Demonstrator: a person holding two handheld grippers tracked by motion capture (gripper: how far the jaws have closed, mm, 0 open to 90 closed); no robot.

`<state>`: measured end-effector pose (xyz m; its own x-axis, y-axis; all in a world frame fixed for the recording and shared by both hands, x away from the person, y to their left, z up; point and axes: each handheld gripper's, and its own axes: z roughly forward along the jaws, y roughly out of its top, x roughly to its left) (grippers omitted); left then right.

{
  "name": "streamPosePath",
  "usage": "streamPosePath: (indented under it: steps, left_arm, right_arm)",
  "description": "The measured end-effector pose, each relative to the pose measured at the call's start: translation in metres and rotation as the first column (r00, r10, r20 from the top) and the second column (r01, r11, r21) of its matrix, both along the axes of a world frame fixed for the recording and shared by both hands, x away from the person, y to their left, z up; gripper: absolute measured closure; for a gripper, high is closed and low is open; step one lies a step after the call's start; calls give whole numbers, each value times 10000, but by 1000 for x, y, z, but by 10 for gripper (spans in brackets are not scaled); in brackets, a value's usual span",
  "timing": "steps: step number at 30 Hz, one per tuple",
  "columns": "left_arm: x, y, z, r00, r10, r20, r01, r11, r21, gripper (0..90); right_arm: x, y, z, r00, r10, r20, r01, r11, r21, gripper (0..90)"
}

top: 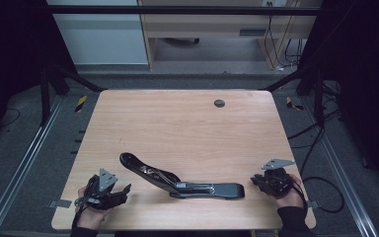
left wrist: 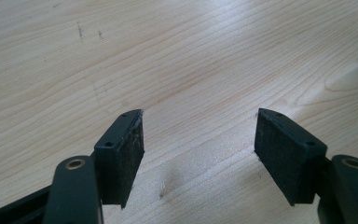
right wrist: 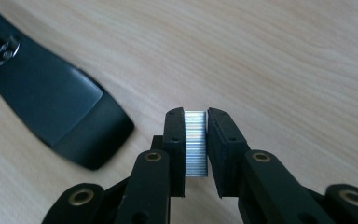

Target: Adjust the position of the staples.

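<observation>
Stapler [top: 177,181], black, swung open, flat on table [top: 187,123] between both grippers. Right gripper [right wrist: 196,142]: jaws clamped on staple strip [right wrist: 196,143], beside stapler's end. Left gripper [left wrist: 198,154]: jaws wide apart, holding nothing.

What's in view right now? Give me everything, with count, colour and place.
stapler: one, black, opened out flat on the table's near middle.
strip of staples: one, silver, clamped between the right gripper's jaws.
table: one, light wood, a dark round hole cap near its far edge.
left gripper: one, black, near left of the table, jaws open over bare wood.
right gripper: one, black, near right, just beyond the stapler's end.
</observation>
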<state>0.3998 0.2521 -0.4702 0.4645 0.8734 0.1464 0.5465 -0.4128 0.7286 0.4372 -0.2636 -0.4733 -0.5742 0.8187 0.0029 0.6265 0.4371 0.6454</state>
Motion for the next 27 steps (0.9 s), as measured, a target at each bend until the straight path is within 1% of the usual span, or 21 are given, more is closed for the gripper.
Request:
streamPosePath:
  steps: [1,4,8,9,13,16,18,19,21,22,23,25,27]
  left_arm:
    - [0,0,0,10000,-1,-5,1,10000,-4,323]
    - [0,0,0,10000,4,-11,-4,10000,-13,323]
    - [0,-1,0,10000,-31,-27,31,10000,30,324]
    - [0,-1,0,10000,-37,-31,37,10000,37,323]
    - [0,-1,0,10000,-39,-37,39,10000,41,324]
    - [0,-1,-1,10000,-38,-62,39,10000,42,324]
    - [0,-1,-1,10000,-39,-50,39,10000,35,324]
    - [0,-1,-1,10000,-38,-49,38,10000,32,324]
    - [1,-1,-1,10000,-37,-69,38,10000,28,324]
    - [1,-1,-1,10000,-37,-69,38,10000,28,324]
    - [1,0,-1,10000,-42,-85,43,10000,27,323]
    - [1,0,-1,9999,-52,-92,53,10000,34,323]
    - [1,0,-1,9999,-56,-100,57,10000,38,323]
  right_arm:
    - [-2,-2,-1,9999,136,33,-136,9999,-84,778]
    - [-9,-5,-4,9995,298,-45,-299,9992,-247,778]
    - [-15,-9,-6,9989,414,-205,-421,9986,-310,779]
    - [-16,-10,-7,9988,445,-195,-452,9982,-381,779]
    - [-16,-11,-10,9983,434,-393,-453,9978,-476,778]
    - [-16,-11,-11,9979,504,-402,-527,9969,-581,777]
    - [-16,-10,-10,9979,442,-473,-467,9975,-532,775]
    - [-16,-10,-11,9980,464,-432,-489,9971,-583,773]
    - [-15,-10,-11,9979,446,-468,-473,9972,-579,746]
    - [-15,-9,-12,9982,351,-476,-383,9970,-671,715]
    - [-15,-9,-11,9982,306,-525,-339,9975,-627,704]
    - [-15,-8,-9,9987,211,-462,-240,9977,-636,701]
    - [-15,-8,-5,9989,-27,-469,-1,9982,-594,694]
